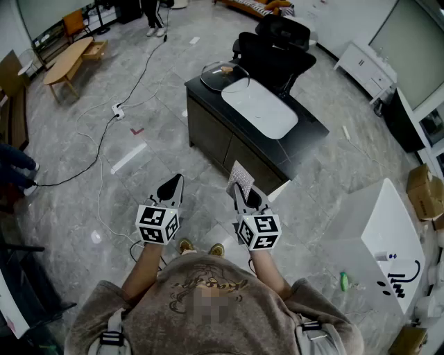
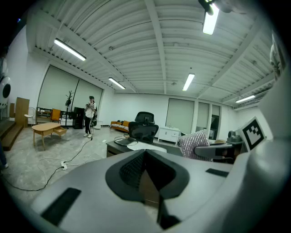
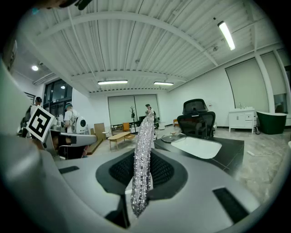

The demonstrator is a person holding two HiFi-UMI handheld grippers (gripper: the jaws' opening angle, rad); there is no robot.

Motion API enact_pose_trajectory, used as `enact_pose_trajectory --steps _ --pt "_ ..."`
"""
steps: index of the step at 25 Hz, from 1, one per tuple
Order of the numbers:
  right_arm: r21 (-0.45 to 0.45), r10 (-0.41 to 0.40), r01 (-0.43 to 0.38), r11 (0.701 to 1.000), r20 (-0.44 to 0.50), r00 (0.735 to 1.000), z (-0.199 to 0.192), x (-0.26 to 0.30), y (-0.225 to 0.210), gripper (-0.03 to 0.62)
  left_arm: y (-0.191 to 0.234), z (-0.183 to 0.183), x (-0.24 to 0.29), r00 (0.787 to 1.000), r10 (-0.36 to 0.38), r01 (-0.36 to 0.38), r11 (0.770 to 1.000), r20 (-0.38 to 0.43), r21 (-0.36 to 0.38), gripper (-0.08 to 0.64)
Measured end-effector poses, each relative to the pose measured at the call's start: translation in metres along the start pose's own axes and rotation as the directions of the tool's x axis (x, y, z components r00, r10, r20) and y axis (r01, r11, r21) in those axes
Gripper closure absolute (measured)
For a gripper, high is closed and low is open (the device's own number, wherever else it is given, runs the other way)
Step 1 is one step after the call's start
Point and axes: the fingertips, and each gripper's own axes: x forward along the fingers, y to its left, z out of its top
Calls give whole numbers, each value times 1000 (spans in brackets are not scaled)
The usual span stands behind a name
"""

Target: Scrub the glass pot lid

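The glass pot lid (image 1: 223, 75) lies on the far left corner of a dark desk (image 1: 309, 135), beside a white oval tray (image 1: 260, 107). Both grippers are held low over the floor, well short of the desk. My right gripper (image 1: 238, 188) is shut on a silvery scrub cloth (image 1: 241, 179), which stands up between its jaws (image 3: 142, 159). My left gripper (image 1: 173, 183) is shut with nothing in it (image 2: 145, 152). The lid (image 3: 173, 136) shows ahead in the right gripper view and small (image 2: 125, 141) in the left gripper view.
A black office chair (image 1: 277, 41) stands behind the desk. Cables and a power strip (image 1: 118, 109) lie on the floor at left. A wooden coffee table (image 1: 66, 62) is far left, a white table (image 1: 388, 236) at right with cardboard boxes (image 1: 424, 191). A person (image 1: 154, 14) stands far back.
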Motion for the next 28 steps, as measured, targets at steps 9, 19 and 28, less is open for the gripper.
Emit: enact_pose_trajectory --steps 9,19,28 --pt "49 21 -23 999 36 999 4 10 7 511 14 6 7 1000 -5 5 1000 7 -3 543" --pt "68 -31 28 997 43 999 -14 27 13 511 51 0 25 999 -40 40 999 -9 -9 543" --pt "72 -66 64 995 30 997 -9 82 -5 511 76 -1 77 994 -100 100 995 -40 -10 543"
